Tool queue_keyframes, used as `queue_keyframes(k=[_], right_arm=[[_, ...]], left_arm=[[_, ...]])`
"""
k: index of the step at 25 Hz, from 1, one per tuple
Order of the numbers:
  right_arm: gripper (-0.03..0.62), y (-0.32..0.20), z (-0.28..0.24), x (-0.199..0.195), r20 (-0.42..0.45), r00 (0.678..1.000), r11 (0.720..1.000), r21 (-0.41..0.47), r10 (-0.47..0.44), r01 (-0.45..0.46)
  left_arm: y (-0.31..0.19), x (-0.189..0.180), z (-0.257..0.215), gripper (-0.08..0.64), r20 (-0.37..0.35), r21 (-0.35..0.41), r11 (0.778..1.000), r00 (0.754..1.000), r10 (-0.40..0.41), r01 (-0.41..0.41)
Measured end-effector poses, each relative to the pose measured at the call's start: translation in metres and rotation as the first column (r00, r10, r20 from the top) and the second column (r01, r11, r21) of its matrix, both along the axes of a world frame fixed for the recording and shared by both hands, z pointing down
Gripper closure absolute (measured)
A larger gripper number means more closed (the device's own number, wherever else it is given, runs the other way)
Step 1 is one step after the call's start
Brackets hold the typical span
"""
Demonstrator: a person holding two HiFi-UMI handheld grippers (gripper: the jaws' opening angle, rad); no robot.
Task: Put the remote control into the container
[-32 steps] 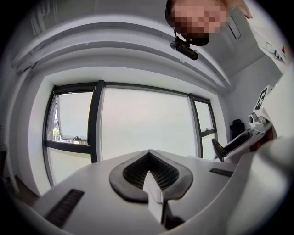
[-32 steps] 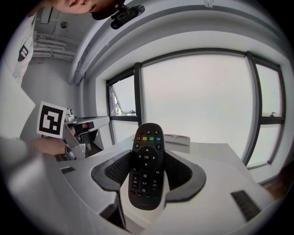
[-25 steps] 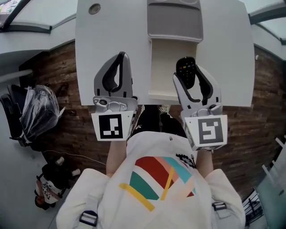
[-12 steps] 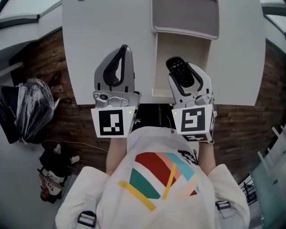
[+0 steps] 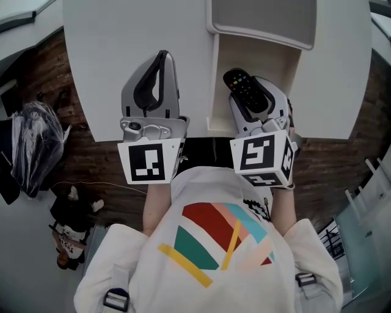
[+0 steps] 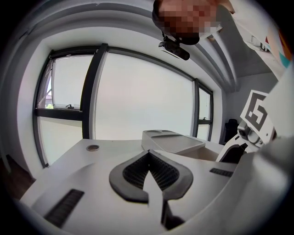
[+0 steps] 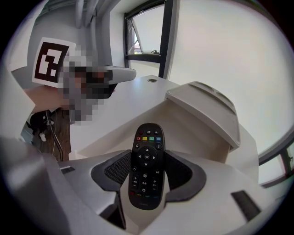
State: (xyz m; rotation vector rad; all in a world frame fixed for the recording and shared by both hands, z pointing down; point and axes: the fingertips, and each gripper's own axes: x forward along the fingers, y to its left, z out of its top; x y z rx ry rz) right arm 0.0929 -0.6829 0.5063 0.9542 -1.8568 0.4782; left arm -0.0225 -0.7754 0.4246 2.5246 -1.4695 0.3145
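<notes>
The jaws of the right gripper [image 7: 147,161] clamp the remote control [image 7: 146,166] by its two long sides, the ribbed dark pads pressed against its lower half. The remote lies buttons up, its coloured keys at the far end, and it fills the lower centre of the right gripper view. The jaws of the left gripper [image 6: 149,154] are clenched on nothing, the pad tips meeting in a point at the lower centre of the left gripper view.

In the head view the right gripper [image 5: 256,98] sits right of centre in the upper half, and the remote control [image 5: 243,90] points up the frame, its far end over the near open end of the container [image 5: 212,79]. Whether it touches the container's floor cannot be told. The container is a pale box on the white table [image 5: 110,49], running up the frame to a grey lid [image 5: 263,18] at the top edge. In the right gripper view the container [image 7: 183,121] opens just behind the remote, with the lid [image 7: 206,110] to the upper right.

The left gripper [image 5: 162,56] hangs over bare table, left of the container and apart from it. Both marker cubes, left [image 5: 148,162] and right [image 5: 261,156], lie near the table's near edge at mid-frame
</notes>
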Motion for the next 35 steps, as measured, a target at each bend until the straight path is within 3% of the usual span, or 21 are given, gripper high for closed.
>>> queue_keyframes(k=[7,14,24,29,31,35], right_arm=[[0.357,-0.004,0.017,-0.006,-0.018,1.000,1.000,-0.027,0.004,-0.005],[0.357,-0.006,0.024,-0.012,0.002,1.000,0.999,-0.043,0.010,-0.010],[0.314,-0.007,0.025,-0.007,-0.034,0.997,0.997,0.006,0.073,-0.073],[0.307,-0.014,0.025,-0.007,-0.040,0.997,0.997,0.042,0.067,-0.065],[0.307,-0.014,0.024,-0.010,-0.010,0.997,0.997,0.036,0.072,-0.072],[0.307,-0.007,-0.011,-0.026,0.148,0.984,0.994,0.035,0.101,-0.107]], left_arm=[[-0.005,-0.007,0.010,0.557,-0.004,0.005,1.000,1.000,-0.004,0.004],[-0.011,-0.020,0.007,0.557,-0.065,0.009,0.999,0.997,-0.044,0.044],[-0.001,-0.012,-0.007,0.557,-0.059,0.027,1.000,0.998,-0.009,0.011],[0.004,-0.012,-0.034,0.557,-0.062,0.100,0.995,0.998,-0.012,0.018],[0.008,-0.013,-0.045,0.557,-0.050,0.116,0.993,0.999,-0.018,0.023],[0.017,-0.018,-0.072,0.557,-0.033,0.169,0.985,0.999,-0.037,0.042]])
